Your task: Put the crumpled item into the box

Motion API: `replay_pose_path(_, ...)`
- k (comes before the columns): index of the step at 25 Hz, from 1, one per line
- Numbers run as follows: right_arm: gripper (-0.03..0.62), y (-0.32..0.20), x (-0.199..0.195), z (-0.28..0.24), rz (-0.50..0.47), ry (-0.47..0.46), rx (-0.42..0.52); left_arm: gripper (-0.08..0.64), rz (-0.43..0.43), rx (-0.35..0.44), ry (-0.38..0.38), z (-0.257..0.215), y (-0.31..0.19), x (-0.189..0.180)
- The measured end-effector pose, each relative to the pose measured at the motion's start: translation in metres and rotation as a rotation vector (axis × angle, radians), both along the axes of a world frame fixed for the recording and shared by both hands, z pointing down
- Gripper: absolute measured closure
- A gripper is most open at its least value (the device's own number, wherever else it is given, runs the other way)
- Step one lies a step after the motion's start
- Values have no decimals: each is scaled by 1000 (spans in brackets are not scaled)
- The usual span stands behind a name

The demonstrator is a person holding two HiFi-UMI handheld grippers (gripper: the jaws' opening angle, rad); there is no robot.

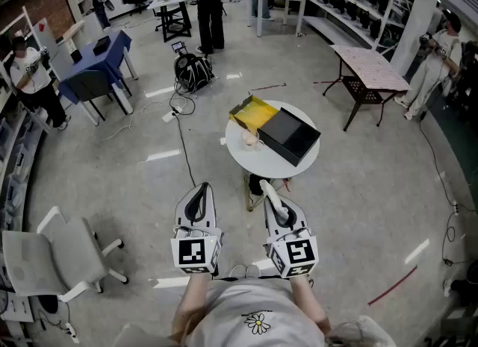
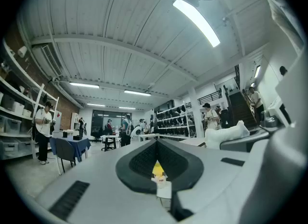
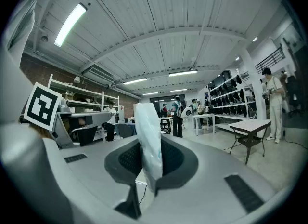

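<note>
In the head view, a round white table (image 1: 258, 160) stands some way ahead on the floor. It carries an open black box (image 1: 290, 135), a yellow sheet (image 1: 254, 112) and a small pale crumpled thing (image 1: 251, 139). Both grippers are held low, short of the table and pointing at it. My right gripper (image 1: 267, 189) (image 3: 147, 170) is shut on a white, soft, creased item (image 3: 150, 146) (image 1: 273, 200) that sticks up between its jaws. That white item (image 2: 226, 134) also shows at the right of the left gripper view. My left gripper (image 1: 197, 198) (image 2: 157, 158) is shut with nothing in it.
A grey office chair (image 1: 52, 256) stands at the near left. A folding table (image 1: 370, 69) is at the far right, and a dark bag (image 1: 193, 72) with floor cables lies beyond the round table. Several people stand by shelves and tables around the room's edges.
</note>
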State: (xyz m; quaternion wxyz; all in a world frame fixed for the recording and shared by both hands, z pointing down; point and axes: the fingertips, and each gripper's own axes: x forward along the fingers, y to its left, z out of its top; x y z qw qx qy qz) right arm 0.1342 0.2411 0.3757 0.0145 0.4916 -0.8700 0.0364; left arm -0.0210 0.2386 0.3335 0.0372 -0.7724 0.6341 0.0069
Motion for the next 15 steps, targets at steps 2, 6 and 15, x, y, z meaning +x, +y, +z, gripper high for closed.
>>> replay_pose_path(2,546,0,2,-4,-3,-1,11,560,-2,6,2,-2,-1,2)
replay_pose_path(6,546,-2,4,-6,-4,-5,20,560,-3,17,-7,-6,-3,5)
replay_pose_path(15,546,0,11,-1,-5,-68,6,560,-13,6,-20,-1,-2,8)
